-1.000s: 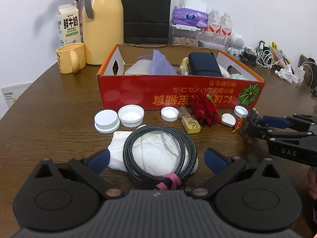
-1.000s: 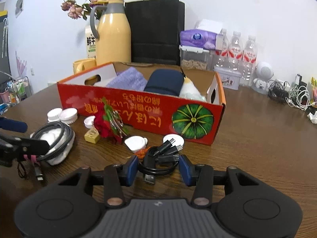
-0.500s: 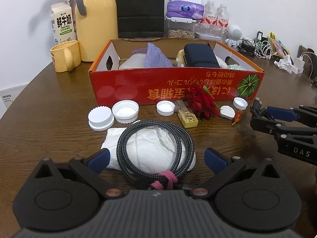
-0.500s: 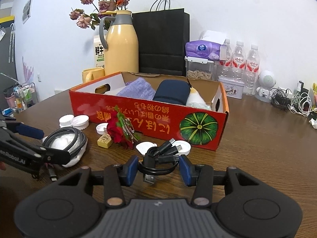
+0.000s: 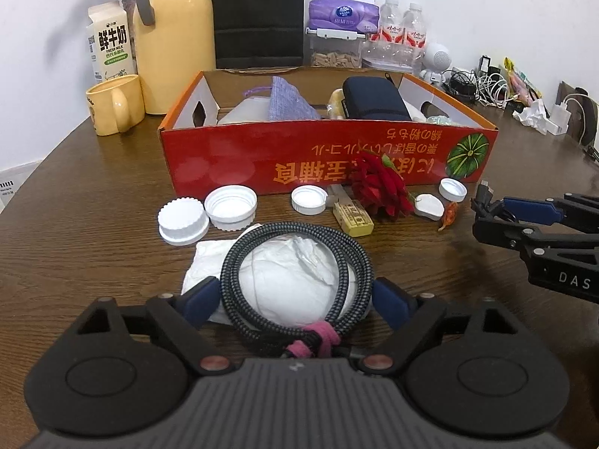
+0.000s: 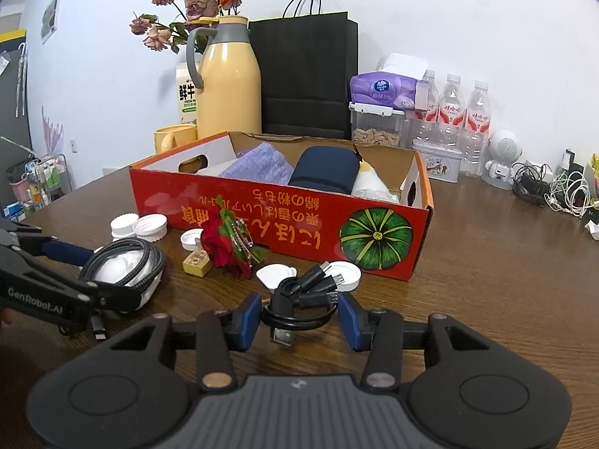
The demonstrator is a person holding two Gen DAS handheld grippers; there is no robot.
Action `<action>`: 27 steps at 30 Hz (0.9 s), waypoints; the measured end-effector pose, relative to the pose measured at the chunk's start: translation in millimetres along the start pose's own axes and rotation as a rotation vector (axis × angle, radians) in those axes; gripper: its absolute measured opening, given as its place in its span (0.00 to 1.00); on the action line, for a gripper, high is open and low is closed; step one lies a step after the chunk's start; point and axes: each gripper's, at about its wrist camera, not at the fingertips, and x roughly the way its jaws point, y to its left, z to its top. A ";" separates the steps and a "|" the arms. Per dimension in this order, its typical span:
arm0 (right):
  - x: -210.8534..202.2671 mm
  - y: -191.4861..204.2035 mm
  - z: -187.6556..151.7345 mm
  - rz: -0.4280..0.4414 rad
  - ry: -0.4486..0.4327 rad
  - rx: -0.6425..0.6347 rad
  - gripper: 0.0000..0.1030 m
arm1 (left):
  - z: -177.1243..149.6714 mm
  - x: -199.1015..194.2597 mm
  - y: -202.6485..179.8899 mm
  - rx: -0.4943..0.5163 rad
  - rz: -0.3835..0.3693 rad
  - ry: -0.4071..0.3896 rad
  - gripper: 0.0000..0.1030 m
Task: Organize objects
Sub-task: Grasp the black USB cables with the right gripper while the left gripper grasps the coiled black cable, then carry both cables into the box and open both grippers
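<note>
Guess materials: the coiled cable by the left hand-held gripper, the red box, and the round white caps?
Coiled cable: looks like a braided fabric sleeve, a matte black-and-grey weave pattern, bound by a pink strap. Red box: printed cardboard, with a brown raw inner wall, cut handle holes and a slight sheen on the print. White caps: likely moulded plastic, smooth with ribbed edges.

Black ribbed gripper bodies, blue fingers (image 5: 389,301) (copper screws, round discs).
</note>
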 end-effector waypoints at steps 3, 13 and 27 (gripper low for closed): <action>0.3 -0.2 0.1 -0.001 0.001 0.000 0.43 | -0.6 -2.0 0.3 0.002 0.002 -0.010 0.85; -0.1 -0.1 0.1 0.000 -0.004 -0.001 0.43 | 3.8 -21.2 1.1 0.009 -0.009 -0.061 0.81; -20.9 6.8 33.7 0.009 -0.118 -0.037 0.43 | 57.1 -53.7 -0.3 0.048 -0.004 -0.225 0.80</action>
